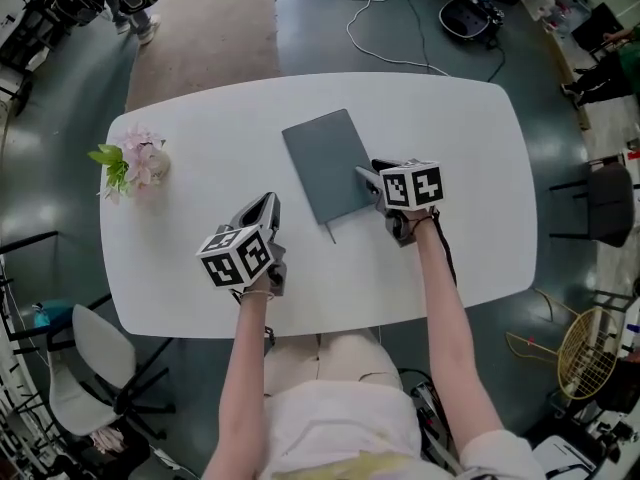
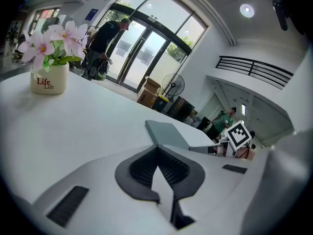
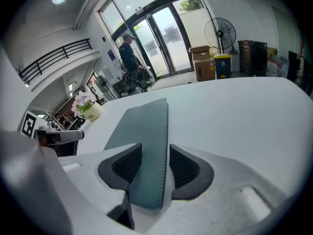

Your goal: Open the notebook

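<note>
Now, R gripper (image 3: 155, 147) jaws parted astride notebook (image 1: 328, 163), L gripper (image 2: 156, 149) closed, pot (image 2: 49, 80) "Life".

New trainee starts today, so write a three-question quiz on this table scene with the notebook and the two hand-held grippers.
1. True or false: the notebook on the table lies open.
2. In the head view, towards which end of the table does the flower pot stand, left or right?
3. What shows between the jaws of the right hand-held gripper? A) the flower pot B) part of the notebook C) only bare table

Key: 1 false, it is closed. 2 left. 3 B.
</note>
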A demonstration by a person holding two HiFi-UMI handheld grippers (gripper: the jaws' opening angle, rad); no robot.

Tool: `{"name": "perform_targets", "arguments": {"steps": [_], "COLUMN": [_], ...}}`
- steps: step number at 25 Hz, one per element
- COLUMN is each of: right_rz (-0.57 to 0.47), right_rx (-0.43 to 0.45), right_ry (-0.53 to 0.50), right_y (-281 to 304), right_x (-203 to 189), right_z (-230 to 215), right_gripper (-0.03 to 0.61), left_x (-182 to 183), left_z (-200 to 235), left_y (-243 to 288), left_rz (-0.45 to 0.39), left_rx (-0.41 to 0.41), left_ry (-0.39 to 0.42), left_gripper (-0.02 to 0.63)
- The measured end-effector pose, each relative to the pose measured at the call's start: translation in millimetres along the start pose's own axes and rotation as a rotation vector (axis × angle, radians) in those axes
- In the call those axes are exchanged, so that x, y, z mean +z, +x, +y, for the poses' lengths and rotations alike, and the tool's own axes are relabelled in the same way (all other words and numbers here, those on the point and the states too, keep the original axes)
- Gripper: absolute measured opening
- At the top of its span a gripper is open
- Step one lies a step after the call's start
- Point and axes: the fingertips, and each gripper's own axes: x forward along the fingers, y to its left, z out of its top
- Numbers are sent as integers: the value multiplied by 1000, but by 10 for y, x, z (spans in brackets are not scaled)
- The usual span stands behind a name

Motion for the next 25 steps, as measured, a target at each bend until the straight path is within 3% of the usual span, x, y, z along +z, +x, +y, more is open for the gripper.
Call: {"name": "perform_targets", "arguments": {"steps": [7,12,15,25], "right_rz": [46,44,29,-42], "right_rx": [18,38,49,113], "right_ry": [-1,35,53,74], "right_y": [32,6,-16,-210], "right_x": [-25,11,29,161], "right_z": [-4,-71,-69,84], "right_gripper": [154,95,59,35], "left_x": [-8,-41,-52,-90], "left_z": [32,28,26,-13], "left_y": [0,7,-9,-127], "left_rz": [0,3,-1,-34], "left_rx": [2,9,12,29], "left_ry": [-23,-34,-39,-53], "left_gripper": [-2,-2,0,-2]}}
